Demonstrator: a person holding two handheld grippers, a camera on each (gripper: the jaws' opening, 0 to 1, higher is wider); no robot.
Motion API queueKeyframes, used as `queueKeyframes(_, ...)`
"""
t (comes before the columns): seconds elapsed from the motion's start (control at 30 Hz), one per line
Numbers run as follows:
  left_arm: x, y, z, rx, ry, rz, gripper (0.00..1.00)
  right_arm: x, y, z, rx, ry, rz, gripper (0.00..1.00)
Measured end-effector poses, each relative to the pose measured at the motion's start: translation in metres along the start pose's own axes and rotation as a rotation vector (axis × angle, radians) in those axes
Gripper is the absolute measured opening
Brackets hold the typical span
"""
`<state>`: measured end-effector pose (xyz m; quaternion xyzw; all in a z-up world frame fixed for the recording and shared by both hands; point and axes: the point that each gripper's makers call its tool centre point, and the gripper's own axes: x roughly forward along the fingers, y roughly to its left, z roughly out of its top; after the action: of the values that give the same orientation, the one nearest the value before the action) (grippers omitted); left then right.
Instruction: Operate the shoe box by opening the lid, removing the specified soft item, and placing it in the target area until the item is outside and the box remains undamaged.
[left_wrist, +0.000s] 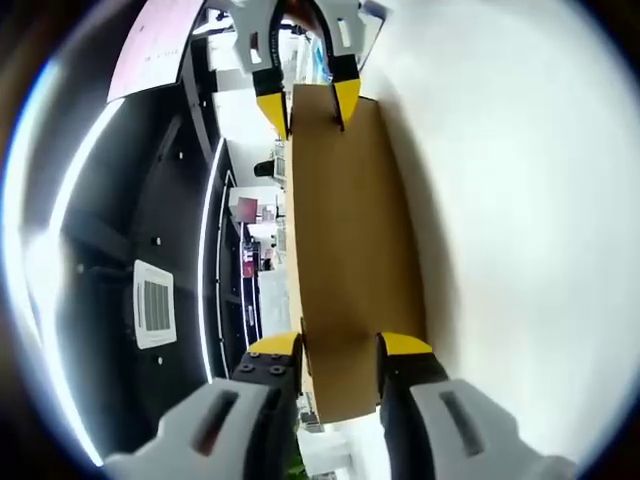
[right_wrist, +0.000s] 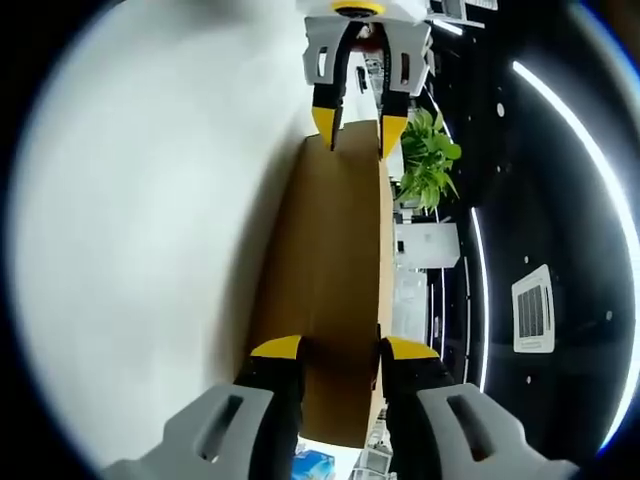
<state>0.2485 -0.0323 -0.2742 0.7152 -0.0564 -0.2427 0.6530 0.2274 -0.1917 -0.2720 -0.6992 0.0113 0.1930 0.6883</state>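
Cardboard lid gripped at both ends

Cardboard panel, plain brown with a matte, smooth face and straight cut edges, runs as a long flat rectangle between the two grippers; it looks like the shoe box lid, though whether it is lid or box wall cannot be told for sure. In the left gripper view the left gripper has its yellow-tipped black jaws set on either side of the panel's near end, clamped on its thickness, while the right gripper pinches the far end the same way. In the right gripper view the roles swap: the right gripper bites the near end and the left gripper the far one, jaws closed onto the board's edge.

One long side of the panel lies against a broad, featureless white surface, with a soft shadow along that edge. The other long edge is free, with open room beyond it: a dark ceiling with curved light strips and a square vent, a leafy green plant, and white furniture further off.
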Motion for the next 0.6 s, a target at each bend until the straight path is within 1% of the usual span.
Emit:
queueKeyframes(0.07,0.0,0.002,0.0,0.002,-0.004,0.004,0.3,0.0,0.0,0.0,0.004,-0.01,0.0,0.29)
queueKeyframes(0.13,0.0,0.005,0.0,0.0,-0.006,0.007,0.27,0.001,-0.001,0.0,0.009,-0.013,0.002,0.29)
queueKeyframes(0.17,0.001,0.006,0.0,0.012,-0.001,-0.001,0.27,0.001,-0.001,0.0,0.019,-0.017,0.005,0.29)
queueKeyframes(0.27,0.002,0.006,-0.001,-0.001,0.002,-0.004,0.27,0.0,-0.001,0.001,0.026,-0.023,0.009,0.29)
queueKeyframes(0.33,0.003,0.005,-0.003,0.024,0.02,0.003,0.28,0.0,-0.001,0.001,0.025,-0.027,0.006,0.29)
queueKeyframes(0.4,0.005,0.004,-0.004,0.027,0.03,0.007,0.28,0.0,-0.001,0.001,0.026,-0.028,0.005,0.29)
queueKeyframes(0.5,0.001,0.004,0.001,0.03,0.036,0.013,0.28,-0.005,0.001,0.001,0.036,-0.027,0.007,0.29)
queueKeyframes(0.6,-0.002,0.005,0.008,0.008,0.01,0.011,0.28,-0.014,0.003,-0.001,0.038,-0.029,0.008,0.29)
